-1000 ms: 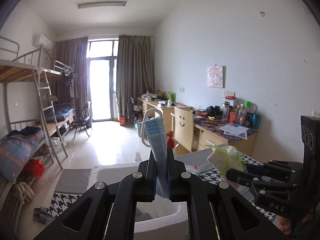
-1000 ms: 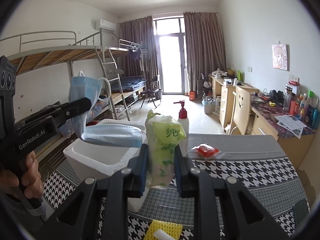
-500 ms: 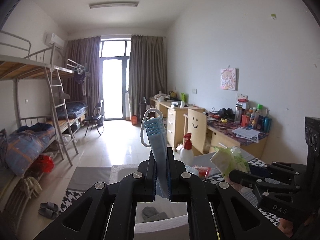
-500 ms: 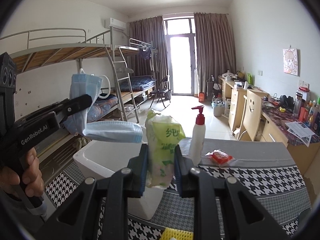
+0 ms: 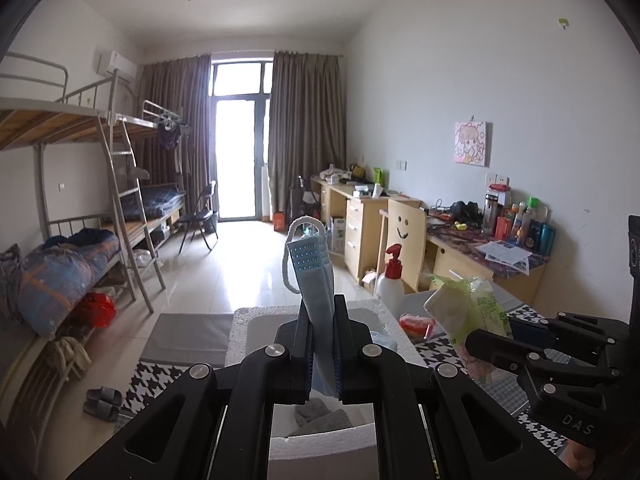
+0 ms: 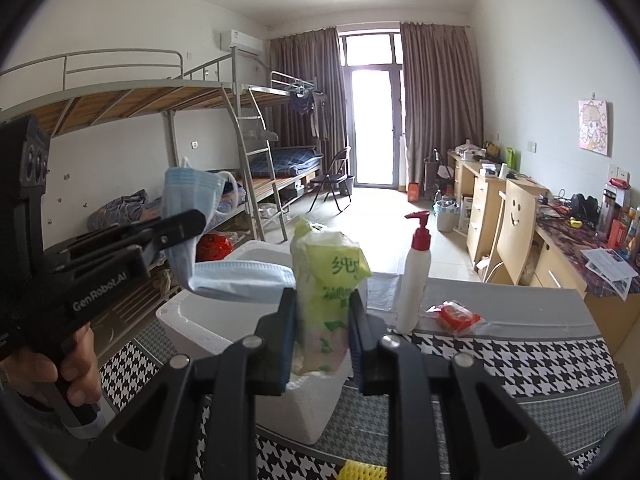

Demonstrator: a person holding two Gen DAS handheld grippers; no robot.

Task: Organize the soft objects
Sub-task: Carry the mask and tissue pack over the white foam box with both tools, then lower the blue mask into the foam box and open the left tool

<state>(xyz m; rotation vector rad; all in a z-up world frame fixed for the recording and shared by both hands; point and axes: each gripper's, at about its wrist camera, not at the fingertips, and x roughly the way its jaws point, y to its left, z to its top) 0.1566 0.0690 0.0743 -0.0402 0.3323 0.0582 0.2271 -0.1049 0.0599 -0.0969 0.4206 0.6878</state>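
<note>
My left gripper point(image 5: 322, 334) is shut on a folded blue face mask point(image 5: 314, 276) that sticks up from its jaws, above the white foam box point(image 5: 240, 336). A grey cloth point(image 5: 320, 416) lies inside the box. From the right wrist view the mask point(image 6: 208, 236) droops over the box point(image 6: 188, 320), pinched by the left gripper point(image 6: 188, 226), which a hand point(image 6: 60, 372) holds. My right gripper point(image 6: 322, 320) is shut on a green and white tissue pack point(image 6: 326, 292), held upright beside the box. The left wrist view shows that pack point(image 5: 464, 316) at the right.
A white pump bottle with a red top point(image 6: 414, 280) and a red wrapped packet point(image 6: 456, 314) stand on the houndstooth table cloth point(image 6: 500, 360) behind the box. A yellow foam net point(image 6: 362, 472) lies at the near edge. Bunk beds point(image 6: 160, 104), desks and a chair point(image 6: 516, 224) fill the room.
Both views have swung, so the pump bottle and red packet sit farther right in the frames. More of the foam box interior shows under the left gripper. Both grips are unchanged.
</note>
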